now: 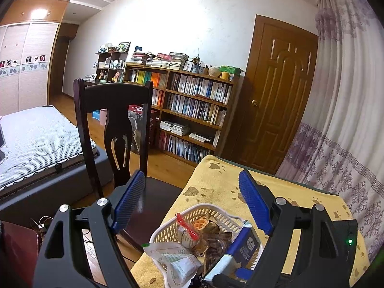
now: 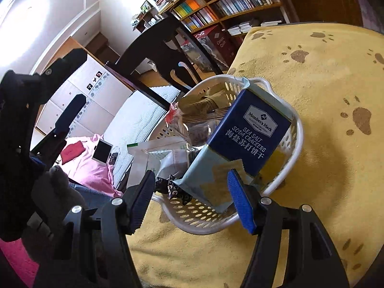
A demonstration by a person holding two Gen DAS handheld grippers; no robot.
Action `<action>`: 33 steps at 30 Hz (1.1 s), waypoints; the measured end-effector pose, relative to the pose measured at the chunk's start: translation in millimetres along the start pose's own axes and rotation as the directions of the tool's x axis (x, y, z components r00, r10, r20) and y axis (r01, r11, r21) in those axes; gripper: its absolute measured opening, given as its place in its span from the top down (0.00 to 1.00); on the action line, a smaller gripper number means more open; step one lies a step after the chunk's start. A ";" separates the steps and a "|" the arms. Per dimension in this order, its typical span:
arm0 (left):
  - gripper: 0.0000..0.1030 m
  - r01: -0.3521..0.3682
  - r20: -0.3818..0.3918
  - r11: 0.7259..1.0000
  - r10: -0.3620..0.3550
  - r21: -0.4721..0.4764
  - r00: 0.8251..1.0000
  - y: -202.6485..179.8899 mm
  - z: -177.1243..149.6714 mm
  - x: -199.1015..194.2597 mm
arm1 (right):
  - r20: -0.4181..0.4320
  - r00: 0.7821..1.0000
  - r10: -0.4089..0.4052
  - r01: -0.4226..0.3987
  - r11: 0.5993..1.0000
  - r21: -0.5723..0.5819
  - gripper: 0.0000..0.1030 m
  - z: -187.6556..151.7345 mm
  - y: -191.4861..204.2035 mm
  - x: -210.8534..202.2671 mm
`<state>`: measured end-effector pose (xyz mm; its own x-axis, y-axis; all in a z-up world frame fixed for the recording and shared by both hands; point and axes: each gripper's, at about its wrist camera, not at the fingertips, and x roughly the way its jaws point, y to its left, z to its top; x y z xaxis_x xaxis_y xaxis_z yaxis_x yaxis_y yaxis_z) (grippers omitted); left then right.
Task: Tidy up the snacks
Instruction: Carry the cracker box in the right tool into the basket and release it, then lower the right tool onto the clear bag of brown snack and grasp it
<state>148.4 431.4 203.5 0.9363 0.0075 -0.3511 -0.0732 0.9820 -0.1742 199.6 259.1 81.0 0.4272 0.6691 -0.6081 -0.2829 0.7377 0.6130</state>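
A white perforated basket [image 2: 297, 129] stands on a yellow paw-print cloth [image 2: 324, 168] and holds several snack packs. A blue Member's Mark soda cracker pack [image 2: 249, 132] leans upright against its right wall. My right gripper [image 2: 191, 175] is open just above the near rim, with the pack's lower end between its blue pads; neither pad presses it. A white-green pouch [image 2: 153, 153] and a brown pack [image 2: 201, 100] lie beside it. The left gripper [image 1: 192, 175] hangs open above the basket [image 1: 168, 230], holding nothing, with the cracker pack [image 1: 242, 244] below its right finger.
A dark wooden chair [image 1: 115, 110] stands close against the table's left side. A bed [image 1: 36, 139] lies farther left, and a bookshelf [image 1: 192, 100] and a door [image 1: 276, 96] at the back. A curtain [image 1: 348, 120] hangs on the right. A gloved hand [image 2: 55, 187] holds the left gripper.
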 end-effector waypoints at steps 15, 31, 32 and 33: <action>0.17 0.042 -0.015 0.996 -0.041 0.080 0.999 -28.2 -10.0 -0.3 | 0.167 0.980 -0.103 0.100 0.995 0.026 0.38 -21.9 -36.9 -83.4; 0.12 0.140 -0.051 0.970 -0.133 0.201 0.990 -87.1 -27.5 -4.8 | 0.255 0.903 -0.346 0.296 0.931 0.214 0.38 -95.1 -139.8 -205.6; 0.12 0.146 -0.056 0.966 -0.137 0.212 0.989 -91.8 -29.7 -4.8 | 0.250 0.901 -0.355 0.306 0.927 0.215 0.38 -101.2 -143.3 -209.6; 0.12 0.152 -0.060 0.963 -0.142 0.222 0.988 -95.6 -31.5 -4.6 | 0.245 0.900 -0.360 0.312 0.926 0.213 0.38 -105.5 -144.9 -211.2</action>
<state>140.3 331.6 192.7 0.9149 -0.1435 -0.3772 0.1482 0.9888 -0.0168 59.7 20.4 67.5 0.6971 0.3145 -0.6443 0.0543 0.8729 0.4849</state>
